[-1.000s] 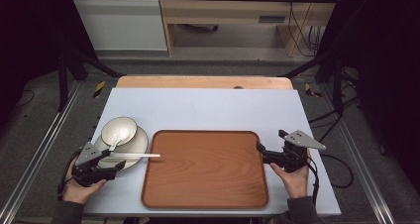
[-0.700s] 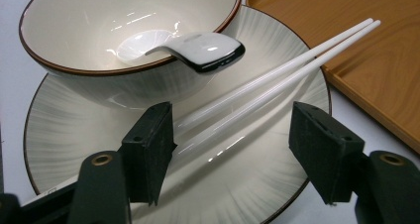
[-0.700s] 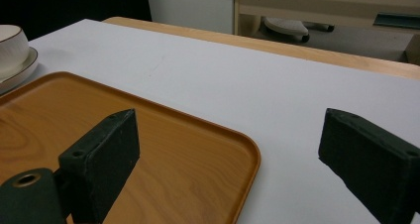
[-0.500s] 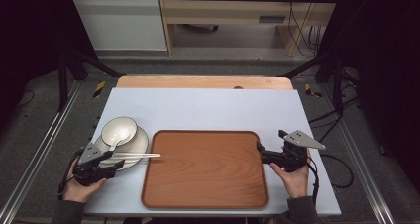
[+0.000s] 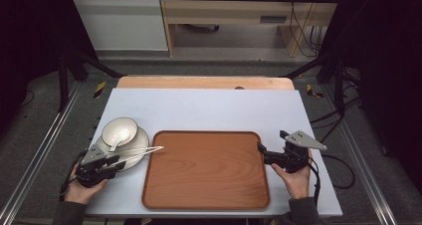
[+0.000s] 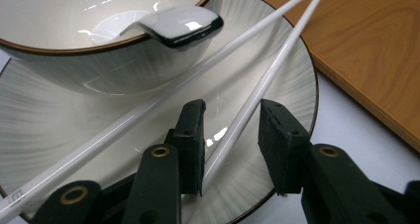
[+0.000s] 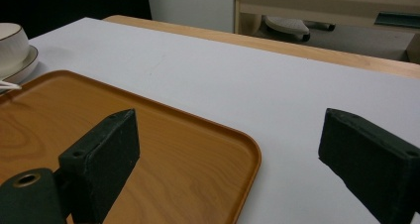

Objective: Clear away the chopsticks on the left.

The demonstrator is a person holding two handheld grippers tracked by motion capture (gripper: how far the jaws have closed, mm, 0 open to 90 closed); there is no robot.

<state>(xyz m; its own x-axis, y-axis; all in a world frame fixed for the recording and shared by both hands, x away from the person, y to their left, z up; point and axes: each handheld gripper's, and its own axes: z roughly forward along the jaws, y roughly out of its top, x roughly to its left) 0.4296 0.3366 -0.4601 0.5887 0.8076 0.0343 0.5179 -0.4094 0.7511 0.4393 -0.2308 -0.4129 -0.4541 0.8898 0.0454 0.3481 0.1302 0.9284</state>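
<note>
Table [image 5: 209, 108]: left claw [image 5: 117, 161] moved nearer chopsticks [image 5: 142, 153]

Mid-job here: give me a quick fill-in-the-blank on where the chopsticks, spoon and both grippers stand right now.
1. One chopstick runs between the left gripper's ____ jaws.
2. The spoon rests in the ____.
3. The chopstick tips reach over the edge of the wooden ____.
4. The right gripper is open and holds ____.

Missing words: open; bowl; tray; nothing

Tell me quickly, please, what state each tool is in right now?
Left tool: open, jaws straddling one chopstick, not clamped.
Right tool: open wide, holding nothing.
</note>
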